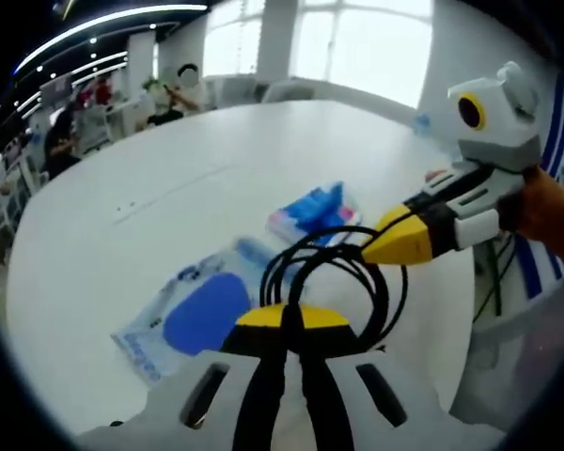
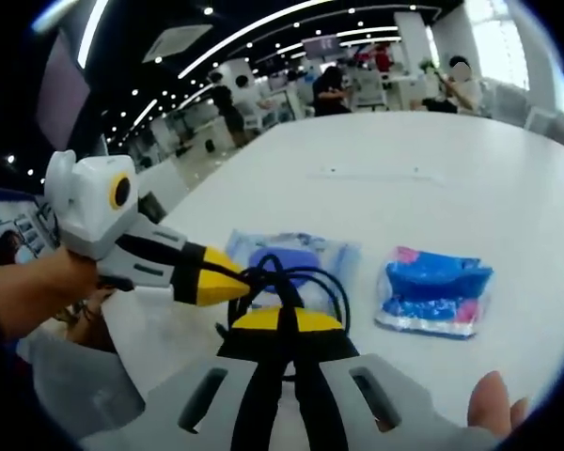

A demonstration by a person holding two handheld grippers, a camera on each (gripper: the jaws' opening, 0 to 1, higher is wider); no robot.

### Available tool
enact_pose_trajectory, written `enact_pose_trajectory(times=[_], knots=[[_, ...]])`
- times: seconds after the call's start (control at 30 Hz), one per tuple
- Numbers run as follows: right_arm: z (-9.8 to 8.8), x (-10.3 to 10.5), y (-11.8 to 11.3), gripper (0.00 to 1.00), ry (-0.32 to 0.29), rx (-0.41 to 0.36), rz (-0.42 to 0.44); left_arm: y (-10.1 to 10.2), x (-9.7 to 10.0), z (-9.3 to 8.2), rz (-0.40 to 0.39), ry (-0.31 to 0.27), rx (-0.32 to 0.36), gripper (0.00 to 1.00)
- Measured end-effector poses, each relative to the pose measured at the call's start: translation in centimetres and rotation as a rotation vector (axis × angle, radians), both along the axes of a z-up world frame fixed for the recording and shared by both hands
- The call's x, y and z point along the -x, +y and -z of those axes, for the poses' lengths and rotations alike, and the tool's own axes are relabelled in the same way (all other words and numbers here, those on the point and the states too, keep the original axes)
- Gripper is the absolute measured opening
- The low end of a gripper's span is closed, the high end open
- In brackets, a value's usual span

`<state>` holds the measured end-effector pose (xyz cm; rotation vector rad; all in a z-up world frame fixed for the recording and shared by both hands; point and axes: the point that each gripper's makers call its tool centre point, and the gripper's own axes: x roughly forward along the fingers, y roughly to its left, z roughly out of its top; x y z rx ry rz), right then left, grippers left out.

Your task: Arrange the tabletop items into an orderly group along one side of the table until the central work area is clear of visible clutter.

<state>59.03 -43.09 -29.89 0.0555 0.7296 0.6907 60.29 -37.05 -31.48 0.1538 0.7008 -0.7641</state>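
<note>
- Holding a black cable [image 1: 343, 272] between them, both tongs meet at the near edge of the white surface [image 1: 169, 160].
- The left tongs [image 1: 291, 319] look pinched narrow on the cable loop, and the right tongs [image 1: 381, 249] come in from the side with their yellow tip at the same loop.
- In the right gripper view, the right tongs [image 2: 284, 324] also look closed tight on the cable [image 2: 301, 280], and the left tongs [image 2: 235, 287] poke in beside them.
- I think two grips are used because the cable is floppy and would spring open if only one end were held.
- Just behind the cable lies a clear bag with a blue oval [image 1: 193, 315], flat on the surface.
- A small blue and pink packet [image 2: 432, 291] lies near it, a bit apart.
- These two things sit close together by the near side, and the middle of the surface behind them looks bare.
- The bag lies right under the cable, so the loops could drag it.
- Far off, people sit at other tables [image 2: 357, 85].
</note>
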Motion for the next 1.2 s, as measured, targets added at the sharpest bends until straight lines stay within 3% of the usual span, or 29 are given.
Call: enact_pose_trajectory(times=[0.43, 0.97, 1.2], knots=[[1.5, 1.6, -3.2, 0.03, 0.045, -0.008, 0.026, -3.5, 1.6, 1.6, 0.026, 0.037, -0.004, 0.00], [5.5, 1.7, -4.6, 0.03, 0.134, -0.026, 0.027, -4.7, 1.9, 5.2, 0.019, 0.108, -0.022, 0.00], [6.6, 1.2, -4.9, 0.03, 0.166, -0.058, 0.044, -4.8, 1.6, 5.8, 0.014, 0.124, -0.021, 0.00]])
